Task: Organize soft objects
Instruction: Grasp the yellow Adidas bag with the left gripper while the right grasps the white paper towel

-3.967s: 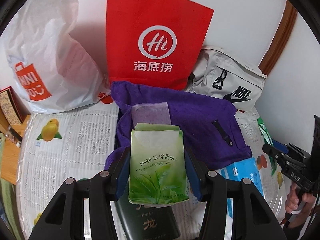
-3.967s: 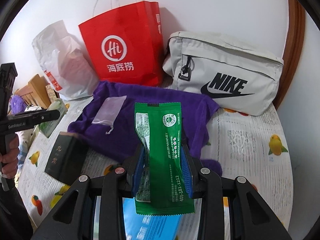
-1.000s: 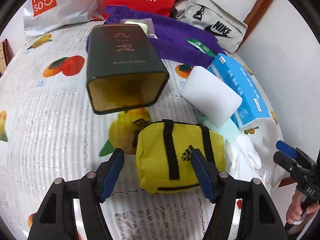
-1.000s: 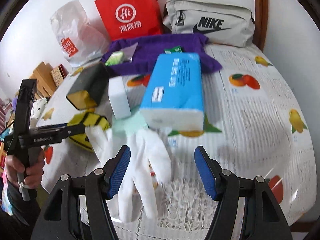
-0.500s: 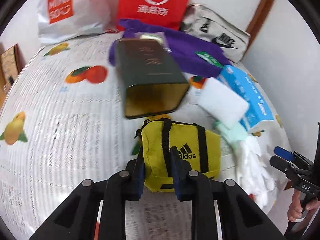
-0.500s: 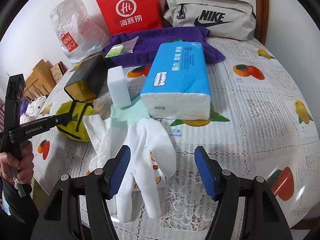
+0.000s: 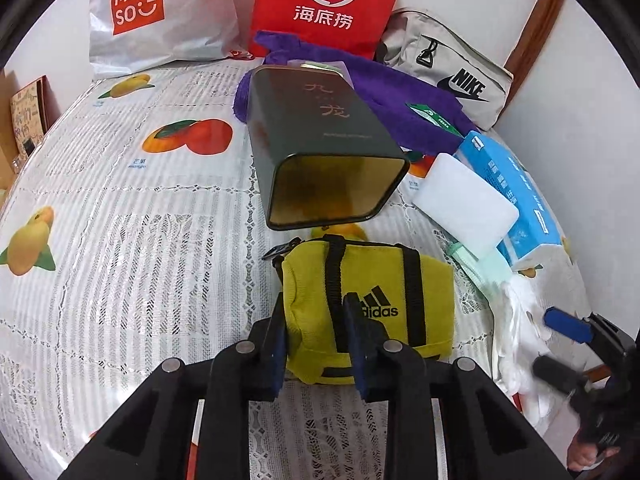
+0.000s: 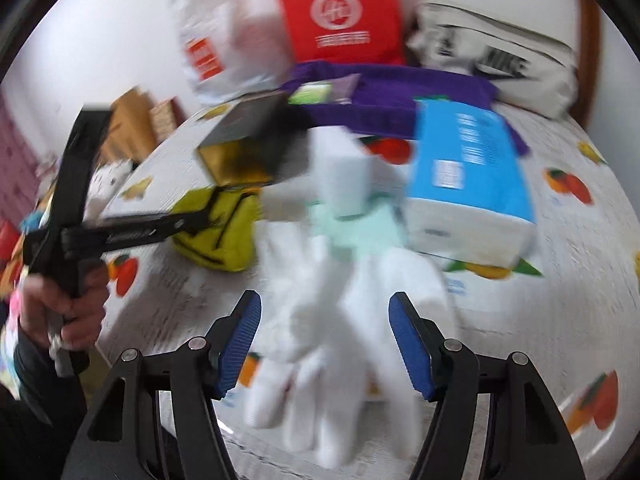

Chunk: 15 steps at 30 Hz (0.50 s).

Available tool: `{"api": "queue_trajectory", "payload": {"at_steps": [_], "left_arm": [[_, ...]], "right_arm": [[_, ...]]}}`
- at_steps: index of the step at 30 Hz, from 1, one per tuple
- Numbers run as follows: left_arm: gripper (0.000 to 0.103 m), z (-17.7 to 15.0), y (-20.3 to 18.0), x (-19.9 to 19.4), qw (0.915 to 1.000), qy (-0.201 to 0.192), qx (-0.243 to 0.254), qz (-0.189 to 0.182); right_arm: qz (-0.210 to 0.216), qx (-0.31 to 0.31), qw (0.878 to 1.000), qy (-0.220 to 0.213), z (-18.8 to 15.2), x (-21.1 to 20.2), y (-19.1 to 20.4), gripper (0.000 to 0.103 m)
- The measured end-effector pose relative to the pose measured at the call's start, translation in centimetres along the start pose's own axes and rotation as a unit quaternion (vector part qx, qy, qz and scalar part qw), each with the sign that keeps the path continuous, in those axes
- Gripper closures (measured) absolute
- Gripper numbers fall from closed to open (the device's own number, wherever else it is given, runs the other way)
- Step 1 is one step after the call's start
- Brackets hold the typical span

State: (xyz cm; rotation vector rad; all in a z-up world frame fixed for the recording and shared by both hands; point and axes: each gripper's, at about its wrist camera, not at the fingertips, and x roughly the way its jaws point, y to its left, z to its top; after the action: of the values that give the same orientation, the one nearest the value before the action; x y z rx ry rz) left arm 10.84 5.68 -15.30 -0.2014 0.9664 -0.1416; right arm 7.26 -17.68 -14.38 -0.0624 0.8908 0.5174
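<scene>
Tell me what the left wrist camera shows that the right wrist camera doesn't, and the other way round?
Only the left wrist view shows the left hand-held gripper pinching a fold of the yellow Adidas pouch, and crisp Miniso bag lettering. Only the right wrist view, blurred, shows the right hand-held gripper open around the white glove, and a hand on the other tool's handle. Both show the dark open tin, blue tissue pack and red bag.

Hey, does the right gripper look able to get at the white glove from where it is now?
Probably yes. The right gripper is open with the white glove lying flat between its fingers, nothing on top of it. The mint cloth and white sponge block sit only at its far end.
</scene>
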Motion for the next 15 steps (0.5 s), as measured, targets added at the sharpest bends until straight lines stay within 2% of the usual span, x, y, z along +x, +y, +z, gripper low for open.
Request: {"api": "queue_trajectory", "payload": {"at_steps": [2, 4, 5, 6, 7, 9, 12, 15], "left_arm": [[0.077, 0.1, 0.1, 0.0, 1.0000, 0.002, 0.000, -0.003], [0.077, 0.1, 0.1, 0.0, 1.0000, 0.003, 0.000, -0.006], [0.077, 0.2, 0.2, 0.0, 1.0000, 0.003, 0.000, -0.007], [0.077, 0.1, 0.2, 0.0, 1.0000, 0.003, 0.000, -0.009], [0.077, 0.2, 0.3, 0.1, 0.9999, 0.003, 0.001, -0.013], [0.077, 0.2, 0.3, 0.1, 0.9999, 0.005, 0.001, -0.016], [0.076, 0.2, 0.3, 0.1, 0.9999, 0.005, 0.000, -0.016], [0.074, 0.2, 0.3, 0.1, 0.9998, 0.006, 0.003, -0.017]], "right_arm": [[-0.007, -0.020, 1.000, 0.003, 0.0, 0.6, 1.0, 0.040], [-0.013, -0.034, 0.999, 0.014, 0.0, 1.7, 1.8, 0.047], [-0.017, -0.037, 0.999, 0.023, 0.0, 2.3, 1.9, 0.056], [-0.026, -0.036, 0.998, 0.037, -0.1, 3.1, 2.0, 0.071], [-0.030, -0.036, 0.998, 0.042, -0.1, 3.5, 1.9, 0.074], [-0.027, -0.043, 0.998, 0.029, 0.0, 2.9, 2.1, 0.076], [0.010, -0.038, 0.999, 0.002, 0.2, 1.3, 2.0, 0.076], [0.029, -0.030, 0.999, -0.012, 0.4, 0.3, 1.8, 0.076]]}}
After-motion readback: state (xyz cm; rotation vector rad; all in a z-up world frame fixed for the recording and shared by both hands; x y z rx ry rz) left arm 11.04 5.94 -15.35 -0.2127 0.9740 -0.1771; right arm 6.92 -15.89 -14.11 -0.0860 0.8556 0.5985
